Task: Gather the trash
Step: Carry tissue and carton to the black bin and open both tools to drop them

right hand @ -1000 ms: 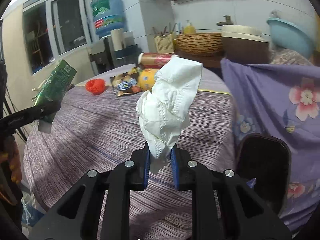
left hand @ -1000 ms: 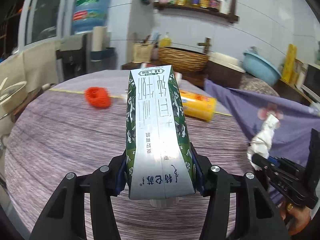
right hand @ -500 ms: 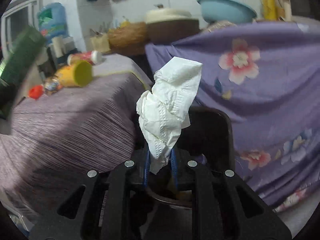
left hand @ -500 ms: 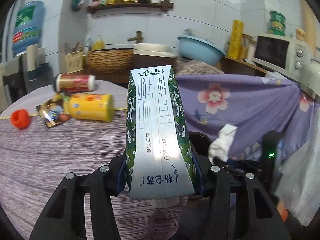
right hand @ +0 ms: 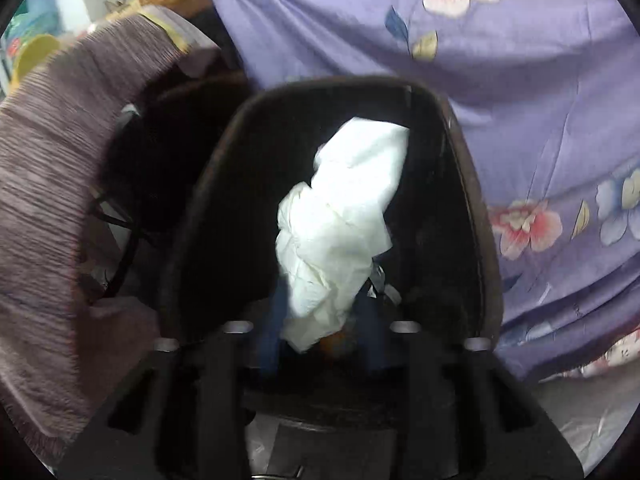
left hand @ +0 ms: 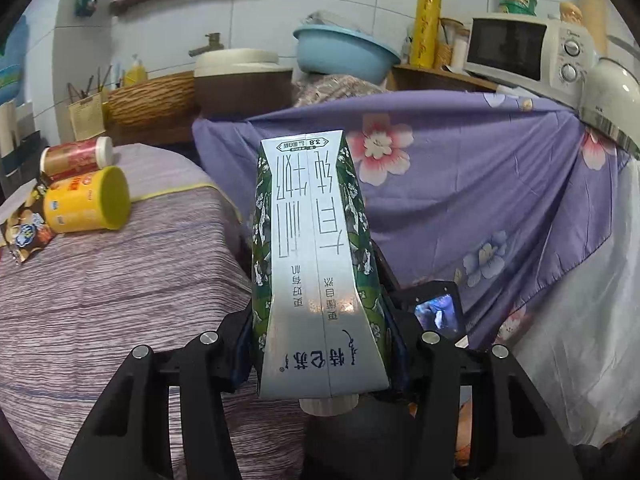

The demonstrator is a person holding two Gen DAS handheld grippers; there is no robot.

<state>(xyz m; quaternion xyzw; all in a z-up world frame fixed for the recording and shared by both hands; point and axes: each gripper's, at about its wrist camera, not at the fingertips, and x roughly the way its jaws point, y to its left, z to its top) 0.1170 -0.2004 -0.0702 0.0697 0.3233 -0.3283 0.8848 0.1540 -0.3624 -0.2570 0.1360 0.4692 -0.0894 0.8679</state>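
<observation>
My left gripper (left hand: 320,354) is shut on a green and white milk carton (left hand: 316,264), held upright past the table's right edge. My right gripper (right hand: 320,336) points down into a dark trash bin (right hand: 224,168). Its jaws stand apart, and the crumpled white tissue (right hand: 340,232) sits loose between them over the bin's opening. Whether a pad still touches the tissue I cannot tell. The right gripper's body (left hand: 436,312) shows low behind the carton in the left wrist view.
A yellow cup (left hand: 86,206), a red can (left hand: 74,158) and a snack wrapper (left hand: 24,232) lie on the striped tablecloth (left hand: 120,280) at left. A purple flowered cloth (left hand: 480,184) hangs to the right, right behind the bin (right hand: 520,100).
My right gripper swung from the table down over the bin and its jaws opened off the tissue. My left gripper carried the carton rightward past the table edge.
</observation>
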